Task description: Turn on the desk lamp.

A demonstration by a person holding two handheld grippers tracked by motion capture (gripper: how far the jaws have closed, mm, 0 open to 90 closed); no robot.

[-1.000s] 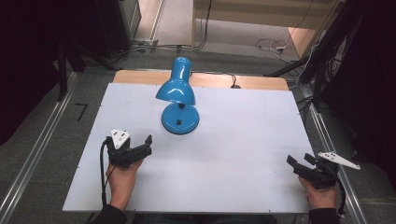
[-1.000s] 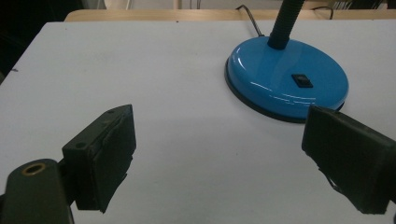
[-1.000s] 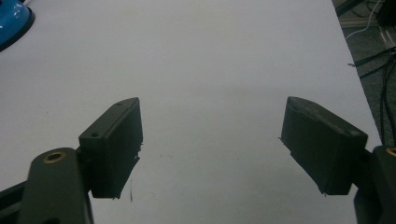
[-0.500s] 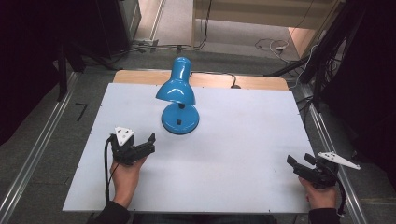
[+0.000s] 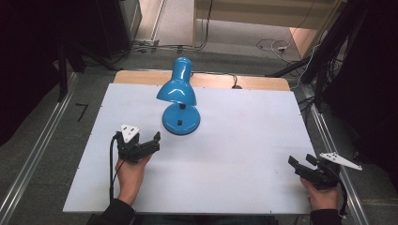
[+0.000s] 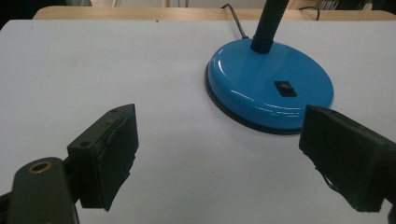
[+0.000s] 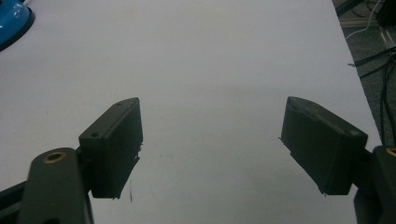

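A blue desk lamp stands on the white table, its round base [image 5: 180, 121] under the bent-down shade [image 5: 176, 91]. My left gripper [image 5: 154, 142] sits just to the front left of the base, open and empty, held by a hand. In the left gripper view the base [image 6: 271, 93] with its small black switch [image 6: 285, 87] lies just beyond my open left gripper [image 6: 219, 140], a little to the right. My right gripper [image 5: 300, 162] rests near the table's front right corner, open. Bare table shows between the spread jaws of the right gripper [image 7: 212, 126].
The white table top [image 5: 244, 136] has a wooden strip [image 5: 263, 83] along its back edge, where the lamp's cord [image 5: 233, 84] runs off. Metal rails [image 5: 37, 150] flank the table. Cables lie on the floor behind. A sliver of the lamp base [image 7: 11, 18] shows in the right gripper view.
My left gripper has slid to the right and a little forward, closer to the lamp base. The right gripper has stayed where it was.
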